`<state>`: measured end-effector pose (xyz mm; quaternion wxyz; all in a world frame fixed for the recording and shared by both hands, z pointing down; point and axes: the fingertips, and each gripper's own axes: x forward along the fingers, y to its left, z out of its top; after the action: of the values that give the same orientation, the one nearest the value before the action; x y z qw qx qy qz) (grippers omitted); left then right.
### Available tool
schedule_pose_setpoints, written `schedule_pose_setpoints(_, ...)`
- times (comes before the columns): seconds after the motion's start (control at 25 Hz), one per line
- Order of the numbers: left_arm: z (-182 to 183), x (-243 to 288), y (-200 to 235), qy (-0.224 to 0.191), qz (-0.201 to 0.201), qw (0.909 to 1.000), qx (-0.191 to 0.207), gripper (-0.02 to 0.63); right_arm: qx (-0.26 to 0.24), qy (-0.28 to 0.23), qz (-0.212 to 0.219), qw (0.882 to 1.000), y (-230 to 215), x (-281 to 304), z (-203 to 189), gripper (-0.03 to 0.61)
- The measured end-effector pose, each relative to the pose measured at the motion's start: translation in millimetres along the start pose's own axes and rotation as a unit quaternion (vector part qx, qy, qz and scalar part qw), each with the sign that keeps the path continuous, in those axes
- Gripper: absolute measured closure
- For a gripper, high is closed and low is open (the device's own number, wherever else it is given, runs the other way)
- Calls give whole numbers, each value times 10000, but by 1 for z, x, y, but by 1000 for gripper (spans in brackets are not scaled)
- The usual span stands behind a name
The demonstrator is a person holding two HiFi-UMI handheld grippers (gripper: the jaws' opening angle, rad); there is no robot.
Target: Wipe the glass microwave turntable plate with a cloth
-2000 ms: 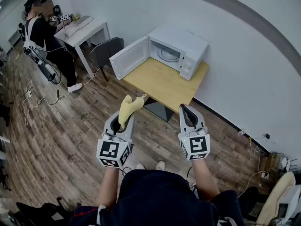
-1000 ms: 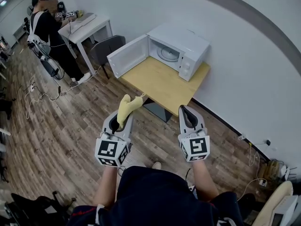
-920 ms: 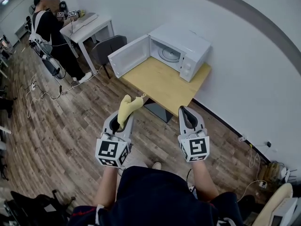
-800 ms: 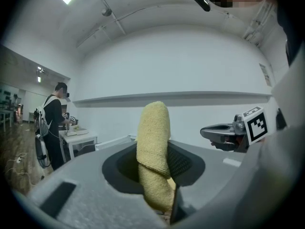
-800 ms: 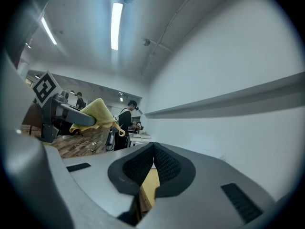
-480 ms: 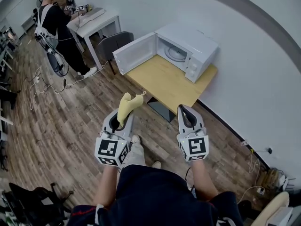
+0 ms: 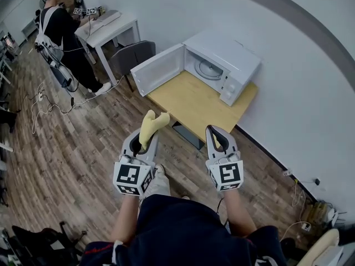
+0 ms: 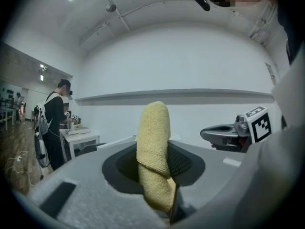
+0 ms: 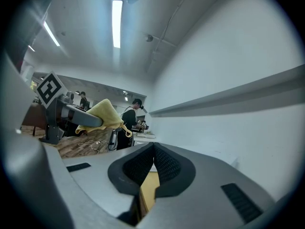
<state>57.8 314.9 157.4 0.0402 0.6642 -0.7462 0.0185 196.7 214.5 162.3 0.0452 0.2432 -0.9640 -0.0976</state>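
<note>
A white microwave (image 7: 224,60) stands with its door (image 7: 157,69) swung open at the far end of a small wooden table (image 7: 194,101). Inside it lies the round glass turntable plate (image 7: 210,70). My left gripper (image 7: 148,131) is shut on a yellow cloth (image 7: 151,123) that sticks up out of its jaws; the cloth (image 8: 153,151) fills the middle of the left gripper view. My right gripper (image 7: 216,132) is shut with nothing in it, its tips over the table's near edge. Both are held level, well short of the microwave.
A person (image 7: 58,35) stands at a white desk (image 7: 108,26) at the far left, with a grey chair (image 7: 130,54) between the desk and the microwave table. Cables lie on the wooden floor (image 7: 50,137) at left. A white wall (image 7: 288,93) runs behind the table.
Both grippers and the camera have come closer to the table: the microwave sits lower and nearer in view, and the right gripper's tips now reach the table's near edge. The cloth stays held.
</note>
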Motion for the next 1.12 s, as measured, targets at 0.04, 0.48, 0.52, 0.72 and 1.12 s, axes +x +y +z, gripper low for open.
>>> schedule_pose_setpoints(0.04, 0, 7, 6, 15, 0, 10000, 22, 491, -3, 2, 4, 10000, -1, 10, 0, 567)
schedule_pose_setpoints(0.48, 6, 82, 88, 164, -219, 9996, -47, 491, -14, 166, -146, 9998, -15, 117, 7, 566)
schedule_pose_setpoints(0.52, 5, 87, 95, 185, -249, 9995, -56, 491, -19, 187, -179, 9997, -16, 125, 8, 566)
schedule_pose_setpoints(0.72, 2, 117, 129, 259, -447, 9986, -98, 491, -120, 374, -347, 9986, -23, 165, 4, 566)
schedule_pose_setpoints(1.12, -8, 164, 169, 350, -1103, 9931, -186, 491, -191, 698, -870, 9936, -29, 213, -2, 566)
